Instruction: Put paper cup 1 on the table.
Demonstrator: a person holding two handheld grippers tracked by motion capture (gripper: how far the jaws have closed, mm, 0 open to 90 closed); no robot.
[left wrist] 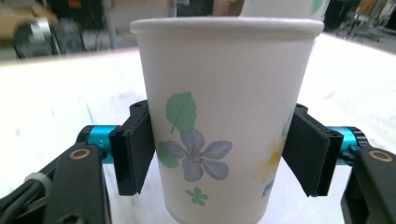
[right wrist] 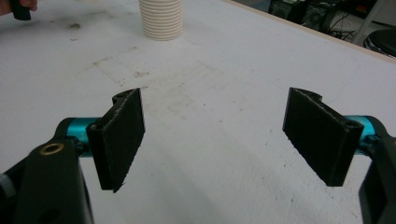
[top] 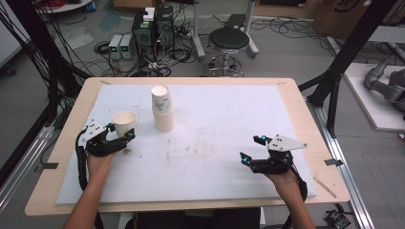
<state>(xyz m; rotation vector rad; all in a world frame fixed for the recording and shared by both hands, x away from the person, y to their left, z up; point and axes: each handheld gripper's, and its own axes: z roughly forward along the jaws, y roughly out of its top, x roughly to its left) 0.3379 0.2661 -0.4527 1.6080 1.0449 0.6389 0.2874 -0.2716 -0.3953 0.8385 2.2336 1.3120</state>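
Observation:
A single paper cup (top: 124,123) with a flower print stands upright at the left of the white mat (top: 215,119). My left gripper (top: 120,131) is shut on it: in the left gripper view both black pads (left wrist: 135,154) press on the sides of the cup (left wrist: 224,121). A stack of nested paper cups (top: 162,109) stands a little to the right of it, upside down; its ribbed lower part is the stack (right wrist: 161,17) in the right gripper view. My right gripper (top: 252,149) rests at the right of the mat, jaws wide apart, nothing between its pads (right wrist: 122,135).
The wooden table (top: 67,138) frames the mat. Beyond its far edge are a black stool (top: 228,45), computer boxes (top: 153,28) and cables on the floor. Black frame posts (top: 344,52) stand at the right.

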